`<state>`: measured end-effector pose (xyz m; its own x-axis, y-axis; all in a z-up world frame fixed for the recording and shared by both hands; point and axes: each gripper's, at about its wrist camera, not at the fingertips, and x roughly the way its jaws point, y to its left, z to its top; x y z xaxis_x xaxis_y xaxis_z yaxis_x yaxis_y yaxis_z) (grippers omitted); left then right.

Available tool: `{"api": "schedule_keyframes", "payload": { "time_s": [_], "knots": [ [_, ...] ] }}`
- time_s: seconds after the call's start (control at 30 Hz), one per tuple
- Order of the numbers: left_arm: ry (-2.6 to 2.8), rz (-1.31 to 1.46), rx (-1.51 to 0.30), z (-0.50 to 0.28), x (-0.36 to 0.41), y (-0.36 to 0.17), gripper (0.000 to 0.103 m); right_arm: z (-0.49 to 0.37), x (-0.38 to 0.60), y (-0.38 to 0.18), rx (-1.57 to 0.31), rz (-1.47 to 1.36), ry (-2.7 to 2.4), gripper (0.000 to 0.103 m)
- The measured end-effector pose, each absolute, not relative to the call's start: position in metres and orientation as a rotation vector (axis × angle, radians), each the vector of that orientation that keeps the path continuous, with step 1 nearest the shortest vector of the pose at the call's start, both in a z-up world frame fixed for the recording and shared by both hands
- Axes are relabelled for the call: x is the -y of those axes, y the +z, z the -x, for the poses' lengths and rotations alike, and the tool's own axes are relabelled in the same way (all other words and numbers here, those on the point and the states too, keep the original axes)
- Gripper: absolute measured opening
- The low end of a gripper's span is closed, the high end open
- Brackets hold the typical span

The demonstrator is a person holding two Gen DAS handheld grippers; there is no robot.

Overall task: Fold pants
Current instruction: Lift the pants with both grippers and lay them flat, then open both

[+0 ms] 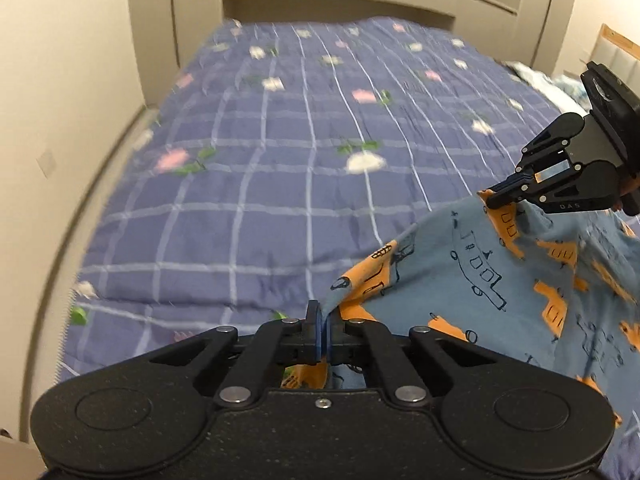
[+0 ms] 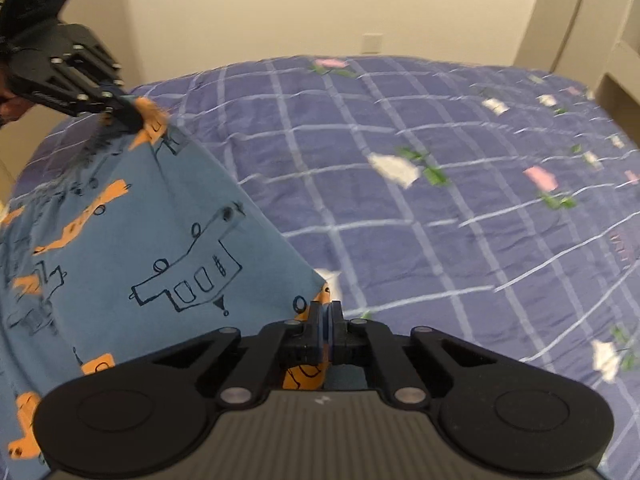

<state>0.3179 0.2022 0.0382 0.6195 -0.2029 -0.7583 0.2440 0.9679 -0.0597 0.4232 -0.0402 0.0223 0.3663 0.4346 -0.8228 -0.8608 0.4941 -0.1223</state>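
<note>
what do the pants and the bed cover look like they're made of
The pants look like soft, thin, matte fabric, perhaps cotton knit: blue with orange and black-line vehicle prints, draping in smooth folds between the left gripper and right gripper. The bed cover looks like a puckered, crinkled woven cloth, possibly lightly quilted: a purple check with flowers and a fine rippled surface.

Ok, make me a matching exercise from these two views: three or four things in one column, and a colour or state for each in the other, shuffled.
Things:
1. pants
2. bedspread
3. left claw
4. wall

Colour or state:
A. plain cream
B. shut on an edge of the fabric
C. blue with orange patches and drawn vehicles
D. purple check with flowers

Pairs: 1-C, 2-D, 3-B, 4-A
</note>
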Motion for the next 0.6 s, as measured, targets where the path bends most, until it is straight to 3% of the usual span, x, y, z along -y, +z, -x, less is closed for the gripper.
{"api": "schedule_keyframes", "payload": {
  "time_s": [0.2,0.43,0.6],
  "knots": [
    [-0.156,-0.084,-0.804,-0.335,-0.214,0.047,0.001,-0.447,0.011,0.044,-0.682,0.621,0.796,0.002],
    [-0.123,-0.055,-0.863,-0.352,-0.221,0.013,0.001,-0.468,-0.011,0.015,-0.726,0.651,0.778,0.002],
    [-0.139,-0.053,-0.817,-0.343,-0.221,0.018,0.001,-0.454,0.001,0.018,-0.690,0.621,0.768,0.002]
  ]
}}
